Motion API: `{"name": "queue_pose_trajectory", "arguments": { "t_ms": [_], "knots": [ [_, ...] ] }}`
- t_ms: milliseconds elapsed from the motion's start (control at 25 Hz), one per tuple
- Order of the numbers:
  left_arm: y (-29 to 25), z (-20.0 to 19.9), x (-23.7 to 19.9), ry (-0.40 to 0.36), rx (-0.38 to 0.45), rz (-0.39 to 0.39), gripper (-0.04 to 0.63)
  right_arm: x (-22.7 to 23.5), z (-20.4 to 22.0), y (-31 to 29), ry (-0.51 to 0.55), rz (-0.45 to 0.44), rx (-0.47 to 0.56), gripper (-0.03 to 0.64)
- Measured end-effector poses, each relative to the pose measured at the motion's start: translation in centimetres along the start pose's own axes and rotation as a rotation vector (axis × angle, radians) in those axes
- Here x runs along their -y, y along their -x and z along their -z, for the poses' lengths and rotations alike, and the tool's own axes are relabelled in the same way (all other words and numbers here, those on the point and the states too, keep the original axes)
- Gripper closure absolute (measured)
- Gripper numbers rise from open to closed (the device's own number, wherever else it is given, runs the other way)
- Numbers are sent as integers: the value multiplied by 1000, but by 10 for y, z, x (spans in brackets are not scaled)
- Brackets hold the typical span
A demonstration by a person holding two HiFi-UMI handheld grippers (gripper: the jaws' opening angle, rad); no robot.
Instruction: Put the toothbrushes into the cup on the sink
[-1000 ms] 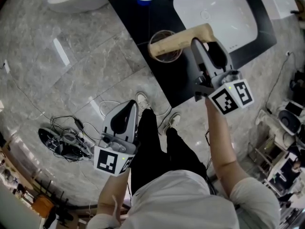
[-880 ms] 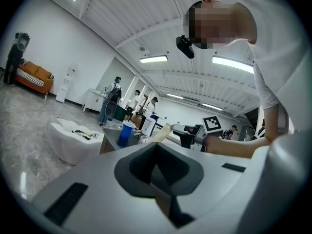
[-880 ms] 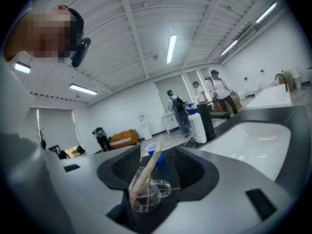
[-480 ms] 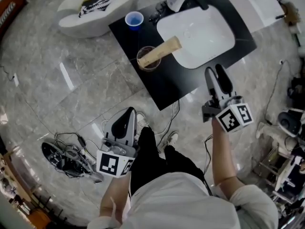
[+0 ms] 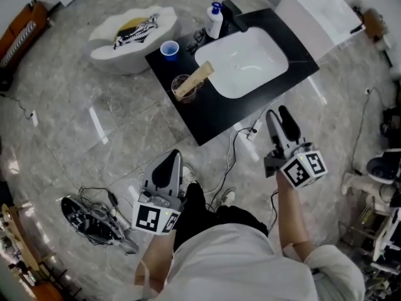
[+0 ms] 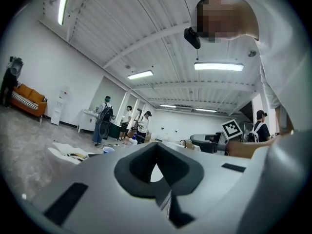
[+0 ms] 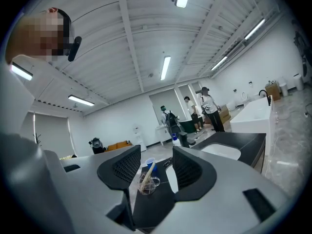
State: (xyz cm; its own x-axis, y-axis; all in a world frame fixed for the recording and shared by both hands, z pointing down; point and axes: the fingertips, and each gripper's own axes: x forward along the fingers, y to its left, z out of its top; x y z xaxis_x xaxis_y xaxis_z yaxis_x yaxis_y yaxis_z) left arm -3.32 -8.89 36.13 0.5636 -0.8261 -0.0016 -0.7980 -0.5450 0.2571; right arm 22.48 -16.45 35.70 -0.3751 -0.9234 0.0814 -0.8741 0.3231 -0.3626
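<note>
Head view shows both grippers held low, well short of the sink counter. The left gripper (image 5: 174, 157) is clenched on nothing; the right gripper (image 5: 277, 113) is released, jaws apart and empty. A cable with a white plug (image 5: 253, 130) lies on the floor just left of the right gripper. Farther ahead and to its left, the clear cup (image 5: 185, 88) stands on the black counter (image 5: 213, 115) beside the basin (image 5: 244, 55), a pale toothbrush (image 5: 193, 80) leaning in it. No loose toothbrush shows, so the task looks finished. Beyond the cup stand a blue cup (image 5: 169, 49) and a soap bottle (image 5: 215, 21); nothing blocks the way
</note>
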Motion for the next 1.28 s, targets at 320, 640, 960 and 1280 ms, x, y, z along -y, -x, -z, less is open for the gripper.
{"name": "queue_pose_trajectory", "arguments": {
  "t_ms": [320, 640, 960, 1280],
  "knots": [
    [29, -24, 21, -68, 37, -68, 592, -16, -15, 36, -17, -71, 23, 448],
    [45, -35, 55, -96, 78, -90, 592, -37, -35, 65, 8, -161, 54, 544],
    [74, -26, 73, -93, 79, -147, 592, -43, -59, 101, 67, -199, 82, 566],
    [87, -26, 103, -108, 108, -149, 592, -75, -69, 131, 262, -253, 84, 566]
  ]
}}
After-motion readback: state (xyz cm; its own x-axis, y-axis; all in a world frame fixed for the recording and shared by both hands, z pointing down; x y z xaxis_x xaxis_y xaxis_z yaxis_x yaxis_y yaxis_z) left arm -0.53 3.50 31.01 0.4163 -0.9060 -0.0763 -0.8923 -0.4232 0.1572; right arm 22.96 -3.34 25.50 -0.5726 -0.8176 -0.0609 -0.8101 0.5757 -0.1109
